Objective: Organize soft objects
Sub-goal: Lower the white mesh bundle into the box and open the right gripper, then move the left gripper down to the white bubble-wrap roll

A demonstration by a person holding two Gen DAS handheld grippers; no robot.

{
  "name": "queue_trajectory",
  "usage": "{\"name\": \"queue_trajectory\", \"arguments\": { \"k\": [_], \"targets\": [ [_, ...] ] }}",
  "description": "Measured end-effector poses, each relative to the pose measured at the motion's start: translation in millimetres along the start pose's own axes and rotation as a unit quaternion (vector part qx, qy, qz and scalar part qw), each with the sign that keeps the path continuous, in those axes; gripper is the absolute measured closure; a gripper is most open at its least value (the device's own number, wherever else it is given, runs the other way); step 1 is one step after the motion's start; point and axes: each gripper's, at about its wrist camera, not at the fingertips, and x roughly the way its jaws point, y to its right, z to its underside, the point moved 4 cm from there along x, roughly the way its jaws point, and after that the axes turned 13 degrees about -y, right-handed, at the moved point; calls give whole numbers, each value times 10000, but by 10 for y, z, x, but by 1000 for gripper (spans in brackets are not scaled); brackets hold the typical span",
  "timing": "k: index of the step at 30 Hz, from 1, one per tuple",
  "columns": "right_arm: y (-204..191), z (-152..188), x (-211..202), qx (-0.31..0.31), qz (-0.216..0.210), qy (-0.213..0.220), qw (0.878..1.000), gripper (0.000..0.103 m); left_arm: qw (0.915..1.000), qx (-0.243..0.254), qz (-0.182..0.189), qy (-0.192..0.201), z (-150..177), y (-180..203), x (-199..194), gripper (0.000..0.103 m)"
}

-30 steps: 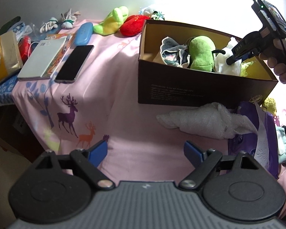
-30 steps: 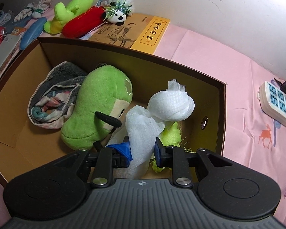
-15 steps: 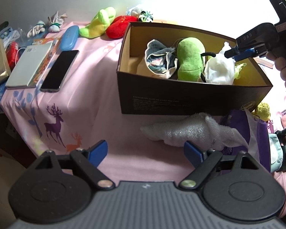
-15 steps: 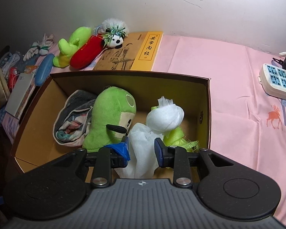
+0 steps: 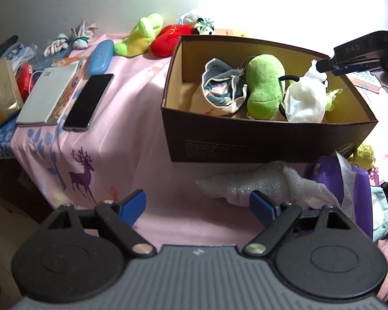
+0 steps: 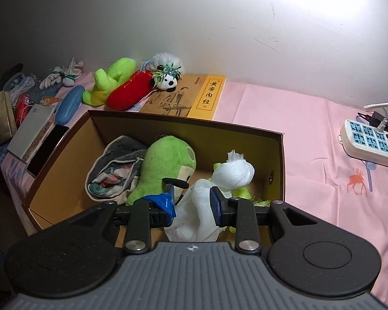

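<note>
A dark cardboard box [image 5: 271,139] [image 6: 64,160] on the pink cloth holds a grey towel bundle [image 5: 219,87] [image 6: 113,170], a green plush [image 5: 265,87] [image 6: 163,165] and a knotted white cloth [image 5: 304,98] [image 6: 232,173]. My right gripper [image 6: 191,202] [image 5: 323,66] hovers over the box's right end, jaws slightly apart. The white cloth lies under them, not pinched. My left gripper [image 5: 196,202] stands wide open over the cloth in front of the box, with nothing between its fingers. A white foam wrap [image 5: 245,186] lies just beyond its right finger.
Green [image 6: 108,85], red [image 6: 132,93] and panda [image 6: 168,80] plushes lie behind the box beside a yellow book [image 6: 188,98]. A phone [image 5: 88,100], notebook [image 5: 46,95] and blue case [image 5: 101,59] lie left. Purple bag [image 5: 331,170] and yellow plush [image 5: 363,155] lie right; a power strip [image 6: 367,142] sits far right.
My right gripper has parted its jaws a little, let go of the white cloth and risen back out of the box. My left gripper drifted right early on, then held still.
</note>
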Motion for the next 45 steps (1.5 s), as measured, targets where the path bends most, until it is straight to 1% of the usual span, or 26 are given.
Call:
{"name": "queue_trajectory", "arguments": {
  "k": [5, 11, 19, 32, 38, 41, 45],
  "targets": [
    [-83, 164, -170, 33, -242, 160, 9996, 91, 10000, 0, -27, -23, -19, 35, 3, 15],
    [-113, 346, -355, 134, -346, 388, 9986, 91, 10000, 71, -33, -36, -43, 137, 6, 15],
    [-114, 635, -498, 339, -604, 533, 9962, 91, 9998, 151, -40, -90, -37, 290, 31, 15],
    [-157, 1148, -676, 291, -554, 872, 9942, 91, 9995, 269, -36, -151, 28, 566, 28, 15],
    [-113, 1345, -744, 515, -722, 870, 9922, 90, 9994, 267, -45, -226, 70, 665, 44, 15],
    [-51, 1450, -737, 692, -818, 766, 9913, 90, 9993, 264, -38, -261, 89, 708, 48, 15],
    [17, 1617, -712, 877, -819, 609, 9909, 90, 9992, 275, -1, -304, 120, 770, 53, 15]
  ]
}}
